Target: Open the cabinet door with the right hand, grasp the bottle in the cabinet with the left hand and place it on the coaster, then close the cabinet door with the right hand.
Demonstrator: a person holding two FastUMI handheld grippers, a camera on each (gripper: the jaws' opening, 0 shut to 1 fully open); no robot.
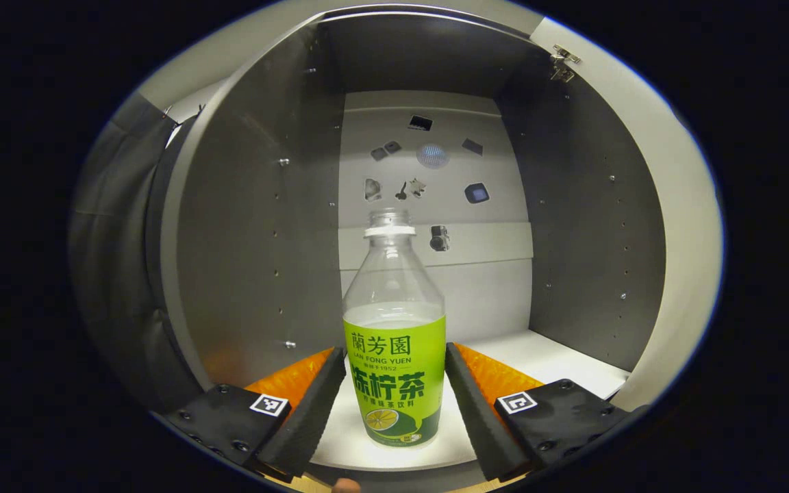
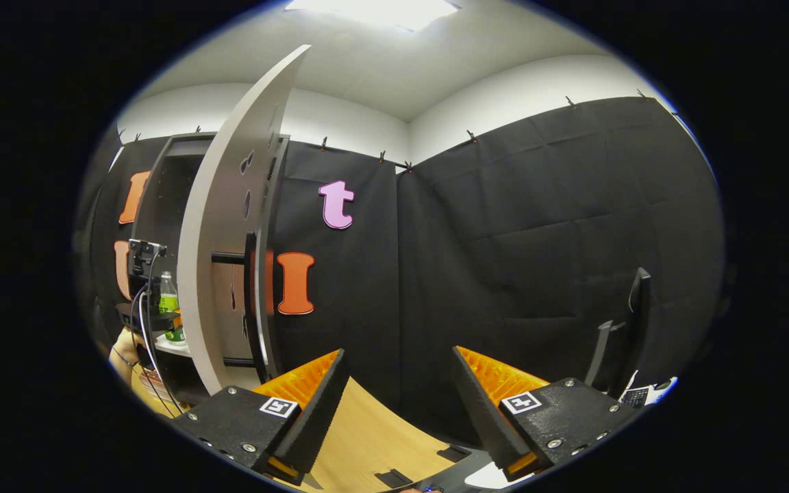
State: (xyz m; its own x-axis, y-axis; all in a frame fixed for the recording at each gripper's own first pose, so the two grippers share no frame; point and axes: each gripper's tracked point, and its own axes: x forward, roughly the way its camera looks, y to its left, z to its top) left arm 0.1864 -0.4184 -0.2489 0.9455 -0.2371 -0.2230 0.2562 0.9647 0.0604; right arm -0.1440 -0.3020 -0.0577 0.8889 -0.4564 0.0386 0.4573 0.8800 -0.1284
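A clear bottle (image 1: 394,342) with a white neck ring and a green label stands upright on the white floor of the cabinet (image 1: 545,363). My left gripper (image 1: 393,349) is open, with its fingers close on either side of the label. Whether the pads (image 1: 319,397) touch the bottle is unclear. The right gripper view shows the cabinet door (image 2: 230,205) swung wide open, its dark bar handle (image 2: 251,301) facing me. The bottle (image 2: 168,294) and the left gripper (image 2: 144,274) appear small at the cabinet. My right gripper (image 2: 398,352) is open, holds nothing, and sits right of the door.
The cabinet has grey side walls (image 1: 257,239) and a pale back panel (image 1: 477,274) with small stickers. A hinge (image 1: 562,63) sits at the upper right. A wooden table (image 2: 367,438) lies below my right gripper, with dark stands (image 2: 634,322) at the far right.
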